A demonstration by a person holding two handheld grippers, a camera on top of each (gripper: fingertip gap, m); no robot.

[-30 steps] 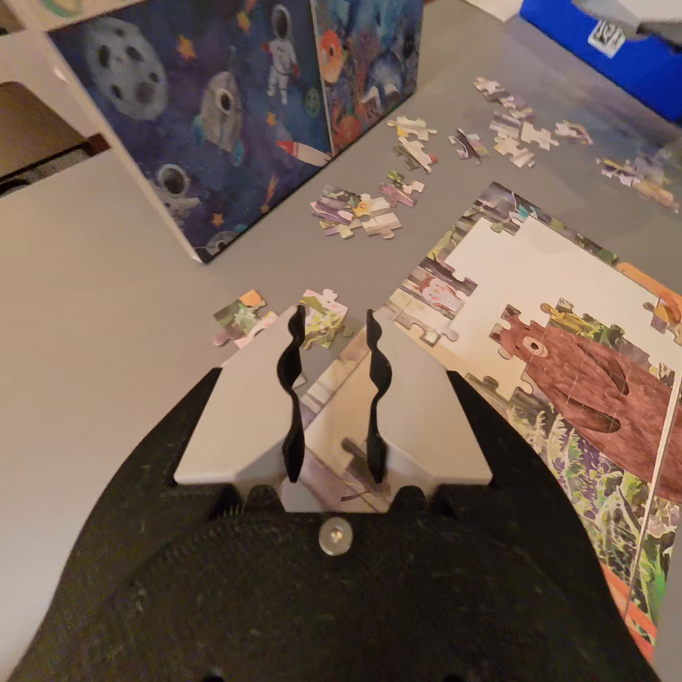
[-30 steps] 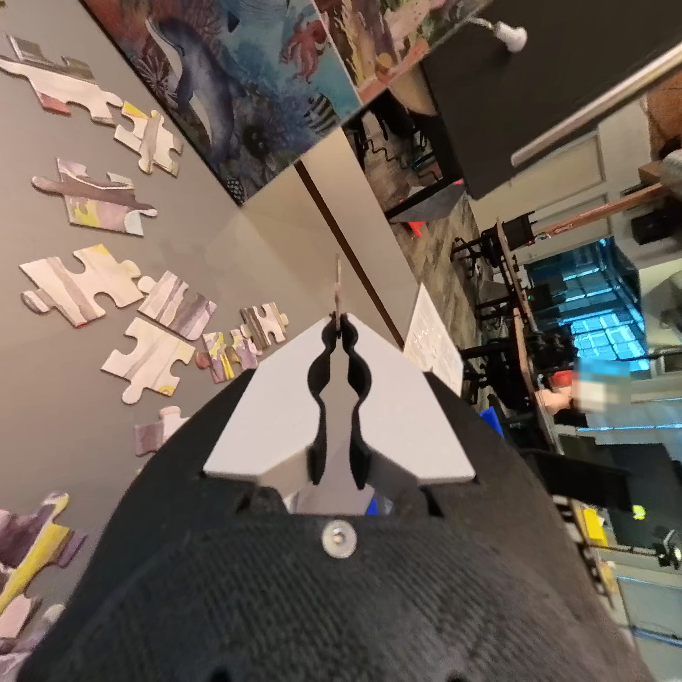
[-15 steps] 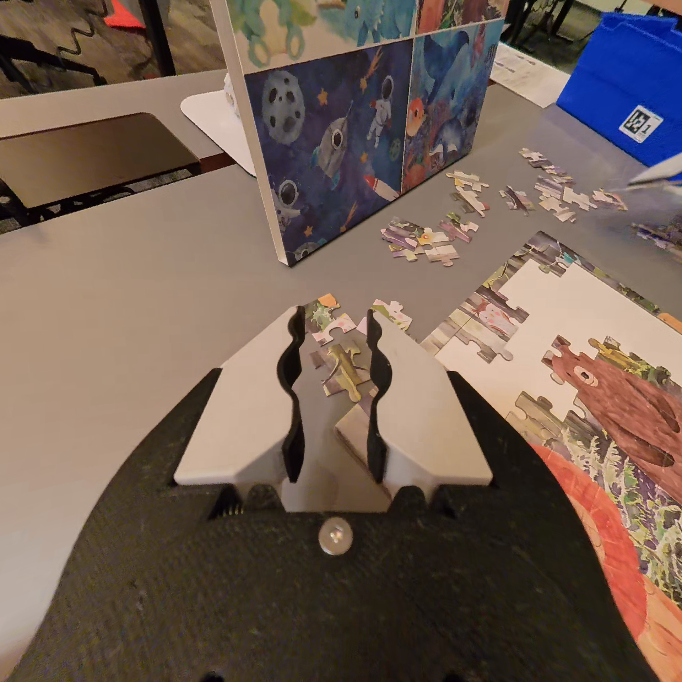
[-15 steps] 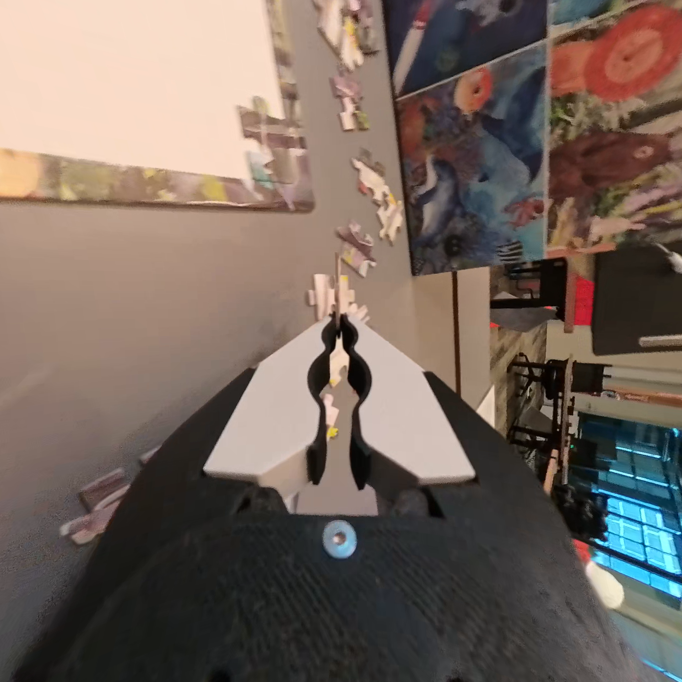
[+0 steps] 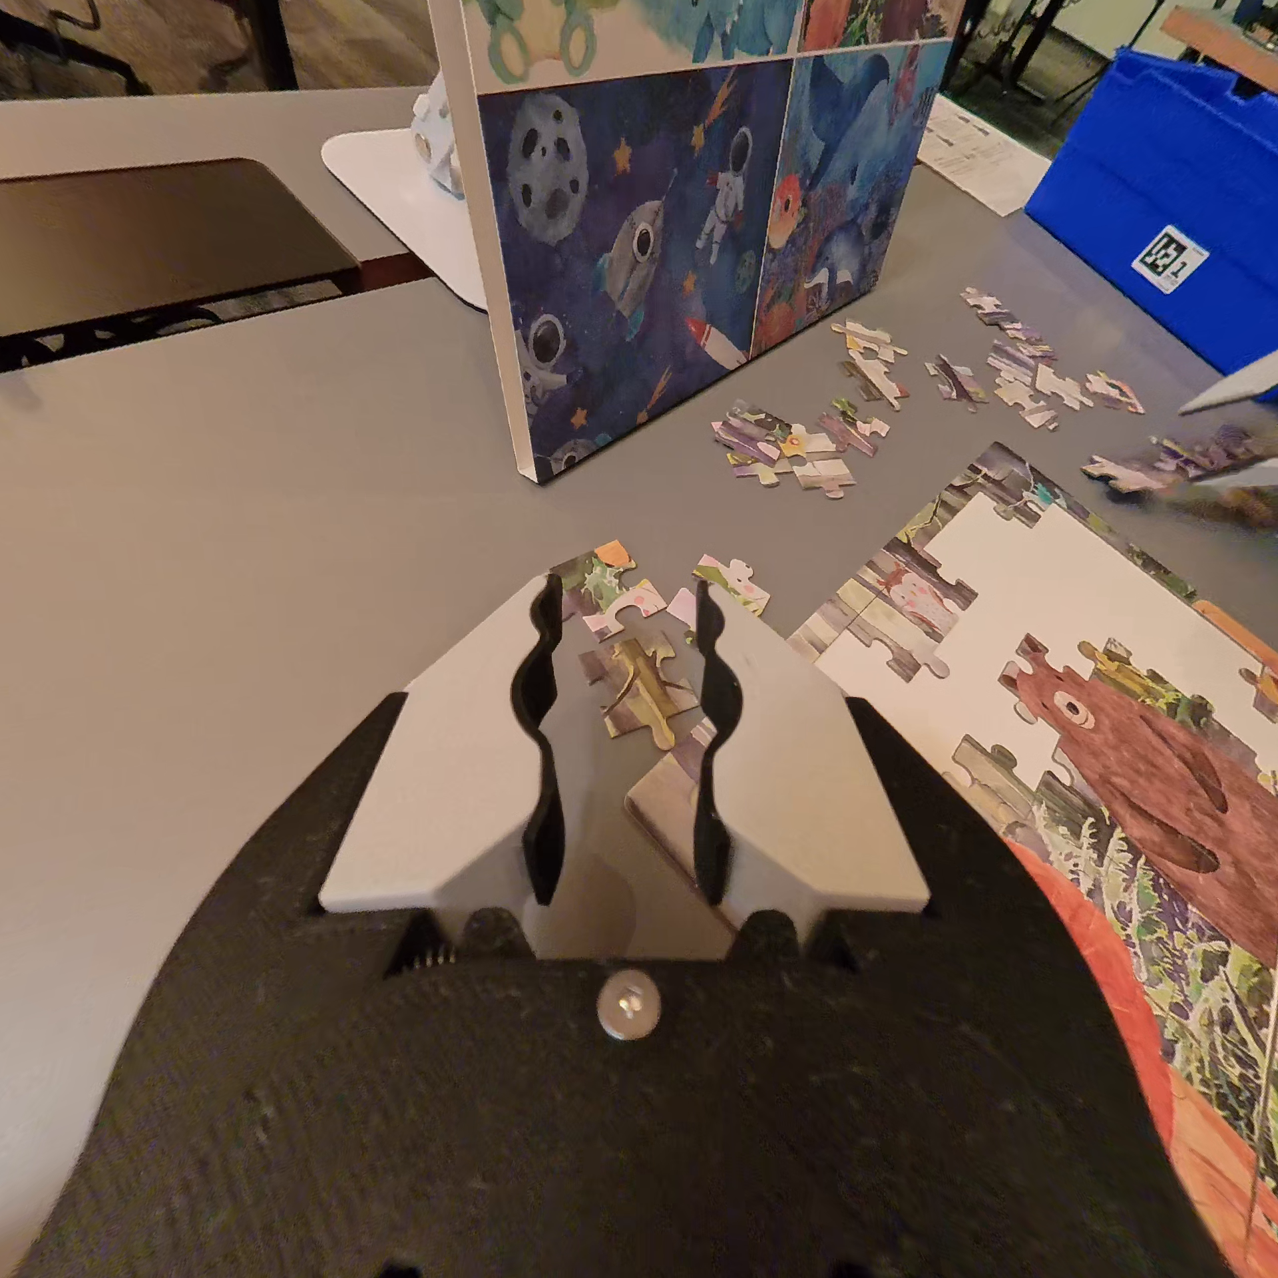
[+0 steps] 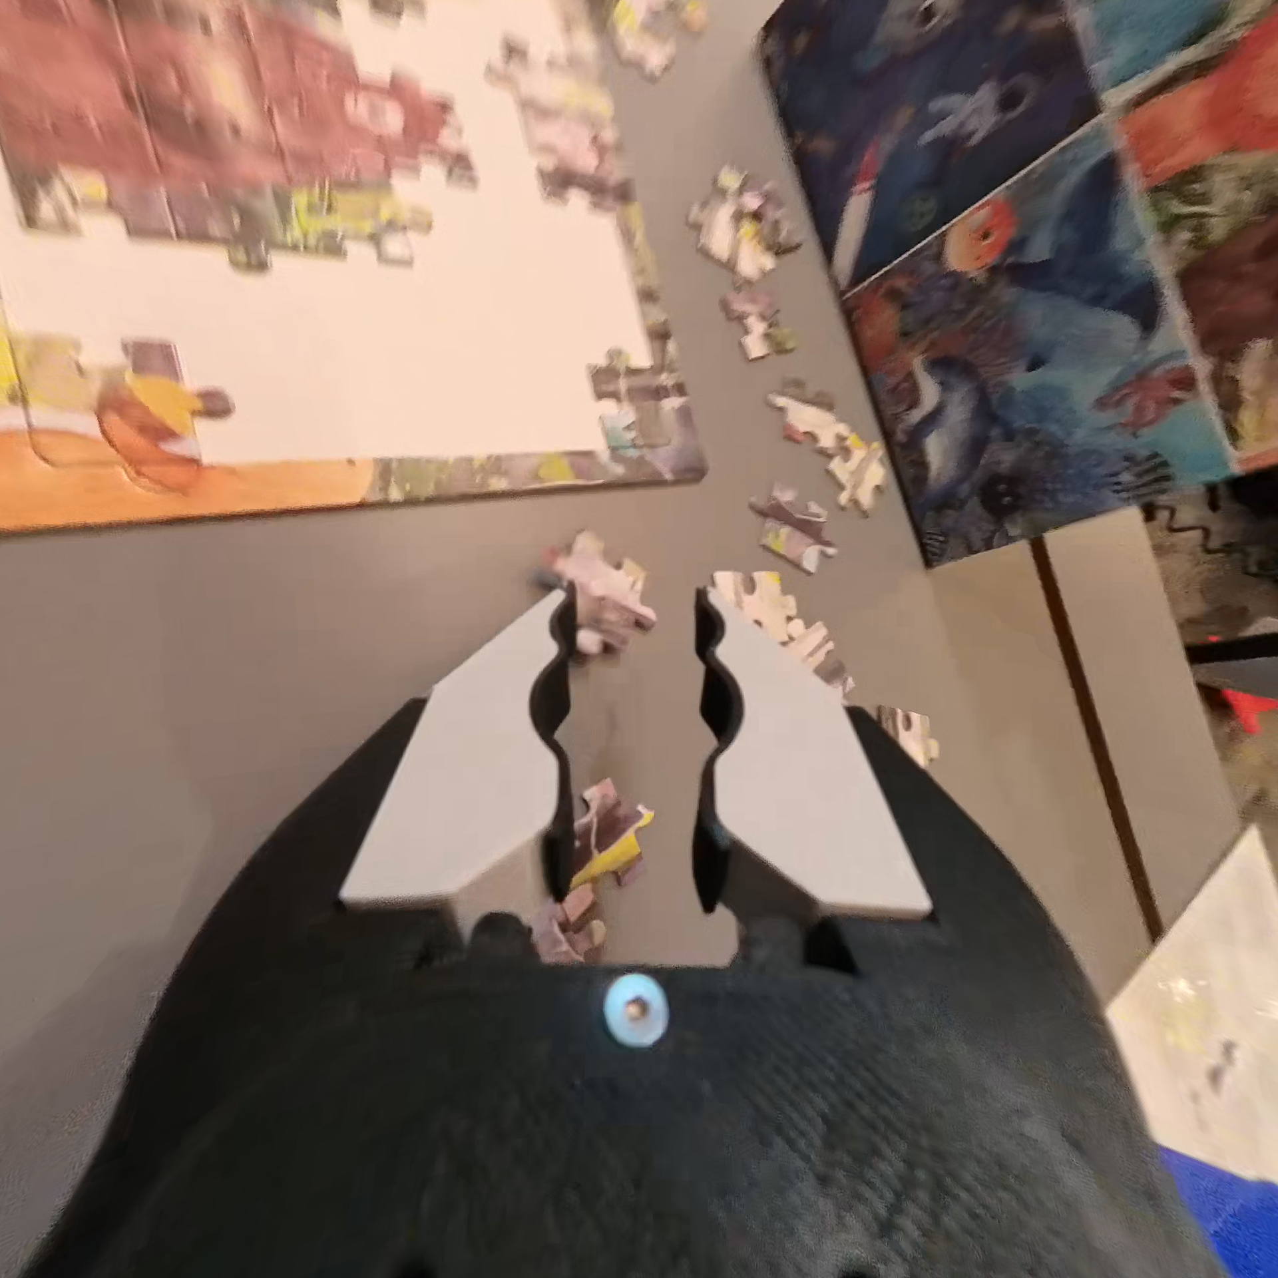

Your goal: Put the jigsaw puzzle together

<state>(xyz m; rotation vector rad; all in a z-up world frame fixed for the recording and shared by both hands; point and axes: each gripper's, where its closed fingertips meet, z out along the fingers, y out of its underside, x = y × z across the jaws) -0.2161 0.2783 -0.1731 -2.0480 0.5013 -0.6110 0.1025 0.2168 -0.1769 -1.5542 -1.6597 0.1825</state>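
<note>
The partly built jigsaw [image 5: 1037,588] lies on a white board at the right, with a brown bear [image 5: 1141,767] and most of the border in place. My left gripper [image 5: 626,591] is open and empty, hovering over a few loose pieces [image 5: 640,684] by the board's near-left corner. My right gripper [image 6: 633,598] is open and empty above scattered loose pieces [image 6: 608,608]; another piece [image 6: 608,837] lies on the table between its fingers. This view is motion-blurred, with the jigsaw board [image 6: 380,346] at its upper left. One right gripper finger [image 5: 1234,391] shows at the far right of the left wrist view.
An upright puzzle box [image 5: 691,228] with space and sea pictures stands at the back of the grey table [image 5: 276,553]; it also shows in the right wrist view [image 6: 1037,276]. More loose pieces [image 5: 795,446] lie beside it. A blue bin [image 5: 1175,173] stands at the back right. Across from one pair of fingers to the other is roughly 35 centimetres.
My right gripper was shut on a thin piece held edge-on; it has swung toward the table and opened, and the piece is no longer in it. My left gripper drew back, staying open.
</note>
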